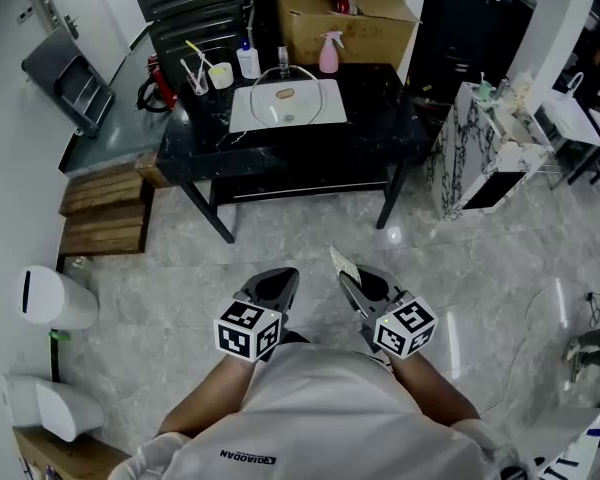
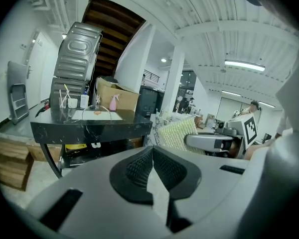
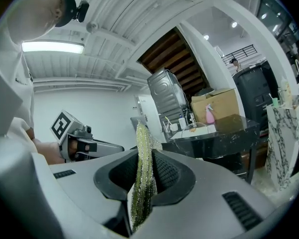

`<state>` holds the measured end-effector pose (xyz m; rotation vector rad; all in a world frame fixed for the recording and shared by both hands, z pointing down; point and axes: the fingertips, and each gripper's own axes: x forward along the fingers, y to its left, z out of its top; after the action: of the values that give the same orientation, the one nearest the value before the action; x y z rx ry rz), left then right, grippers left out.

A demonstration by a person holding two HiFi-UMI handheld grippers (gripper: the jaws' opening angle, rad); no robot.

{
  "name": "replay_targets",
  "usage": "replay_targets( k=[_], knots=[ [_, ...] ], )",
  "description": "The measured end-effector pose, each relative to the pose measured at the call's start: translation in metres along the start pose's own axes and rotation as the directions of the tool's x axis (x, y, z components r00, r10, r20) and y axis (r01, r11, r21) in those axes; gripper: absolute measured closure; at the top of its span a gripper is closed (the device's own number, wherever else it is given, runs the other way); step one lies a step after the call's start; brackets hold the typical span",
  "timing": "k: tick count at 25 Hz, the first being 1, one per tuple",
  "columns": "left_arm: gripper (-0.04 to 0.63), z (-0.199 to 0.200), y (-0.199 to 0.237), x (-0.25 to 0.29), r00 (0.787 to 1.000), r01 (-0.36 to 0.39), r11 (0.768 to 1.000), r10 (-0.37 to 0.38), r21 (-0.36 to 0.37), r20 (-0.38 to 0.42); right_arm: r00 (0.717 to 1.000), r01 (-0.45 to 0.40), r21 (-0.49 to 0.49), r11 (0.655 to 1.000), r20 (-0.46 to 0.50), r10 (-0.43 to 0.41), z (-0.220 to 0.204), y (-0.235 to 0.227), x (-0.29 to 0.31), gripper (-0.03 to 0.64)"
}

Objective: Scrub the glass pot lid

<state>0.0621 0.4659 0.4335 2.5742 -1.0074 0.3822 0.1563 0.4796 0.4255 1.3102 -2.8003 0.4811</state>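
Black table [image 1: 280,158] across marble floor, cardboard box [image 1: 345,13] beyond its far edge. White board [image 1: 287,113] at tabletop middle, toward far edge. Glass pot lid [image 1: 285,76] resting on board. Held low by person, well apart from table: left gripper [image 1: 275,286], jaws pressed together on nothing; right gripper [image 1: 352,286], jaws pinching yellow-green scouring pad [image 3: 142,183] edge-on. Pink spray bottle [image 1: 328,53] at tabletop far edge, right of board.

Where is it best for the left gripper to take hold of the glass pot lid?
At the small brown knob in the middle of the glass pot lid, coming from above. The lid seems to lie flat on the white mat, so its rim offers little, and the dome is smooth. Open the shut left gripper first.
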Motion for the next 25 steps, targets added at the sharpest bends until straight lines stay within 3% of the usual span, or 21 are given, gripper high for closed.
replay_targets(
  k=[25],
  knots=[
    [0.58, -0.002, 0.017, 0.007, 1.0, -0.028, 1.0, 0.028, -0.006, -0.006, 0.999, 0.025, 0.037, 0.999, -0.036, -0.024, -0.008, -0.017, 0.015, 0.529]
  ],
)
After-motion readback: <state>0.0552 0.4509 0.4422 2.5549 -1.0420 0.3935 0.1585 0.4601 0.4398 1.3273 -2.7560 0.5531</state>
